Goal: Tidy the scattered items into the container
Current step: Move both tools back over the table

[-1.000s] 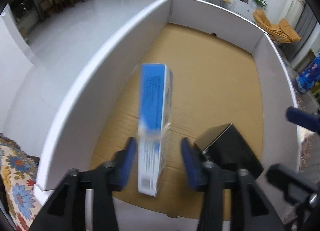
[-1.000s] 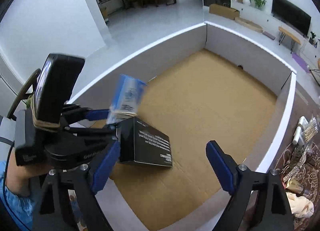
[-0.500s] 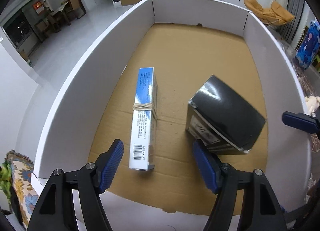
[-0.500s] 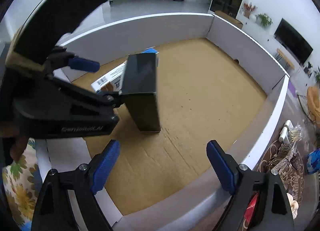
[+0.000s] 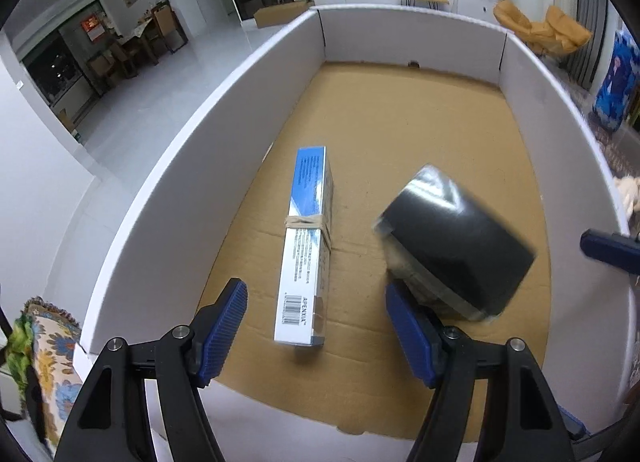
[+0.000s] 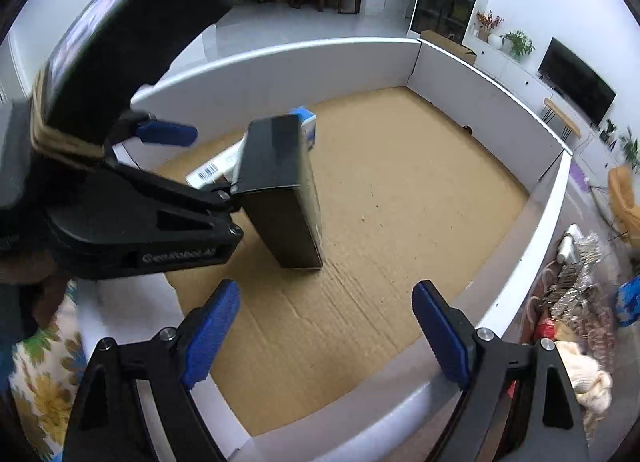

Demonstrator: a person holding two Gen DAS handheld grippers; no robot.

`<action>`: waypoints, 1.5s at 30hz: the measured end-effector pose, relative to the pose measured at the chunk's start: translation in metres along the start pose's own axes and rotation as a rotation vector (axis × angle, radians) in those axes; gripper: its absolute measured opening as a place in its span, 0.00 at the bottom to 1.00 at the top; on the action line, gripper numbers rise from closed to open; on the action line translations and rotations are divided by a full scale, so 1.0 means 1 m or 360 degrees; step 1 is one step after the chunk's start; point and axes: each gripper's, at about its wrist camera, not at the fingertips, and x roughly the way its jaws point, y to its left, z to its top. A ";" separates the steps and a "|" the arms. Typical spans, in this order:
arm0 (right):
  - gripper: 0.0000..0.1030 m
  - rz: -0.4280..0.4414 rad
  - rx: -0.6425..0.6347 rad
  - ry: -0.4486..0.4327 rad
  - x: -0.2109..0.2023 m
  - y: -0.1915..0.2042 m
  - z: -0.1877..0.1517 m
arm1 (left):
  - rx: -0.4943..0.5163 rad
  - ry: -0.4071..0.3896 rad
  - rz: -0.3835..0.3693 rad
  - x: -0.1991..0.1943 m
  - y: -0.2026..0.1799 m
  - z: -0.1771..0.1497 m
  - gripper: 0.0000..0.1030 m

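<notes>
Both grippers hang over the near end of a large white-walled container (image 5: 168, 197) with a brown cardboard floor. The left gripper (image 5: 316, 336) has its blue-padded fingers (image 5: 224, 322) spread apart with nothing pressed between them; the long blue-and-white box (image 5: 306, 246), bound round its middle with a rubber band, lies flat on the cardboard below and ahead of the gap, clear of both pads. Just to its right sits a black box (image 5: 452, 250), blurred in this view, tilted on the floor, with its near lower corner hidden behind the left gripper's right finger. In the right wrist view that black box (image 6: 280, 189) stands on one edge, leaning, with the blue-and-white box (image 6: 308, 129) partly hidden behind it, and the left gripper's black frame reaches in from the left, right up against it. The right gripper (image 6: 326, 330) holds nothing, its fingers (image 6: 212, 326) wide apart above bare cardboard near the container's front wall. Outside the wall on the right lies a heap of loose items (image 6: 572, 294).
</notes>
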 end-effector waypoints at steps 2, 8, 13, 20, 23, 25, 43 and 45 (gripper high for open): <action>0.86 0.0018 0.0086 -0.0095 -0.013 -0.012 0.003 | -0.0062 -0.0097 0.0006 -0.011 0.005 0.003 0.69; 1.00 -0.0007 0.0212 -0.0418 -0.074 -0.058 -0.022 | -0.0171 -0.0408 -0.0031 -0.074 0.009 0.010 0.72; 1.00 -0.0199 0.0393 -0.0419 -0.122 -0.113 -0.114 | -0.0040 -0.0572 -0.0133 -0.132 -0.029 -0.002 0.90; 1.00 -0.0507 0.0738 -0.0134 -0.133 -0.212 -0.251 | 0.0246 -0.0528 -0.0510 -0.177 -0.141 -0.040 0.93; 1.00 -0.0545 0.0883 -0.0062 -0.140 -0.238 -0.290 | 0.0349 -0.0408 -0.0601 -0.162 -0.197 -0.063 0.95; 1.00 -0.0549 0.0934 -0.0018 -0.136 -0.250 -0.306 | 0.0386 -0.0328 -0.0580 -0.135 -0.230 -0.070 0.95; 1.00 -0.0612 0.0958 0.0002 -0.125 -0.270 -0.332 | 0.0339 -0.0077 -0.0500 -0.021 -0.306 -0.055 1.00; 1.00 -0.0613 0.0961 0.0002 -0.124 -0.270 -0.332 | 0.0353 -0.0109 -0.0515 -0.016 -0.307 -0.047 1.00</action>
